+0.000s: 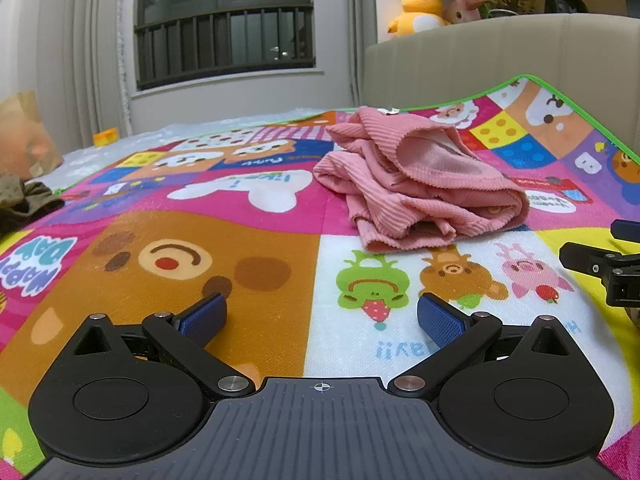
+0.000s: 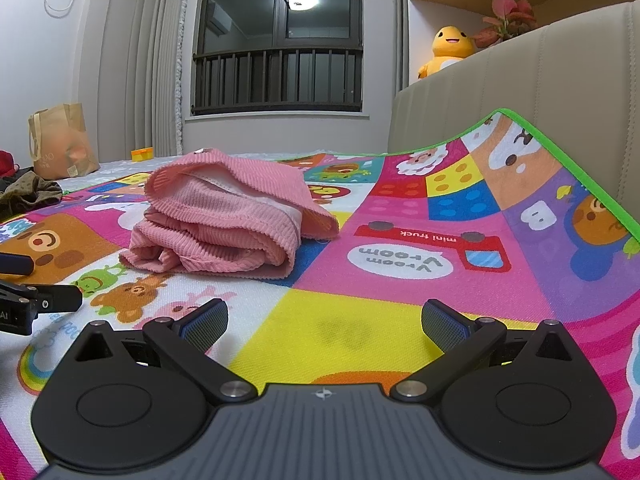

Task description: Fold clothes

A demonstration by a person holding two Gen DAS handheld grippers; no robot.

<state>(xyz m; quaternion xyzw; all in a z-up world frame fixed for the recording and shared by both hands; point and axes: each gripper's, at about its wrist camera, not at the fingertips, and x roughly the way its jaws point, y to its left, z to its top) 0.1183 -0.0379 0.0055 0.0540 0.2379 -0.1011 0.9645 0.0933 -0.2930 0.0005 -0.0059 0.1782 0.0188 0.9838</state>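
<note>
A pink ribbed garment (image 1: 416, 184) lies crumpled in a heap on the colourful cartoon play mat (image 1: 200, 264). It also shows in the right wrist view (image 2: 224, 220), ahead and to the left. My left gripper (image 1: 320, 316) is open and empty, low over the mat, short of the garment. My right gripper (image 2: 324, 320) is open and empty, low over the mat (image 2: 400, 280), short of the garment. Each gripper shows at the edge of the other's view: the right one (image 1: 600, 268), the left one (image 2: 36, 300).
A beige padded sofa (image 1: 500, 52) stands behind the mat's far right edge, with a yellow plush duck (image 2: 450, 50) above it. A brown paper bag (image 2: 62, 140) and dark clothes (image 2: 28, 194) lie at the far left. A window (image 2: 280, 40) is behind.
</note>
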